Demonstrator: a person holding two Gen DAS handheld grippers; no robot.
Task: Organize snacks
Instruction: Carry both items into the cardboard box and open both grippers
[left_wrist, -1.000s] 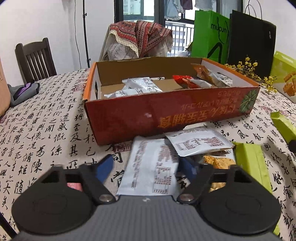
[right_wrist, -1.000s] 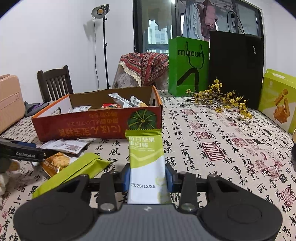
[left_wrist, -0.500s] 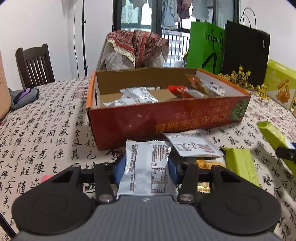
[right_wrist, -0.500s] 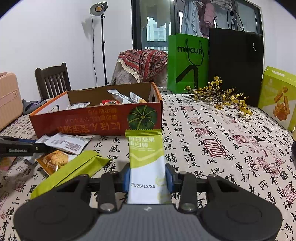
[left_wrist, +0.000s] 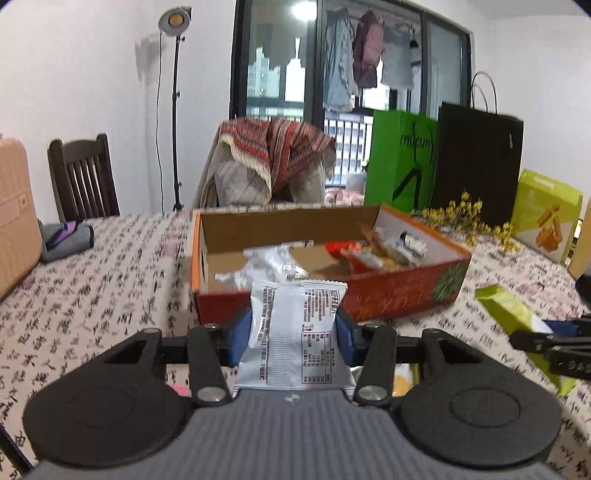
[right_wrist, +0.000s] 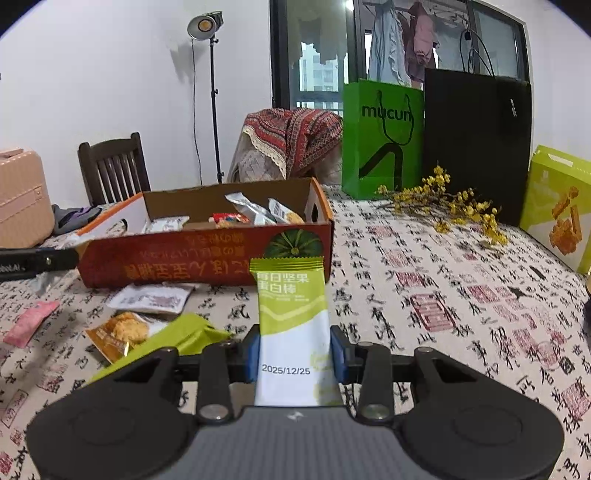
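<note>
Snacks lay in and around the red box (right_wrist: 207, 264) — several packets inside it, a few loose on the tablecloth (right_wrist: 436, 295) before its front wall. Left gripper (left_wrist: 293, 334) clasped a silver packet (left_wrist: 295, 332) just before the box; right gripper (right_wrist: 293, 350) gripped a green bar (right_wrist: 291, 317) near the box's front corner.
</note>
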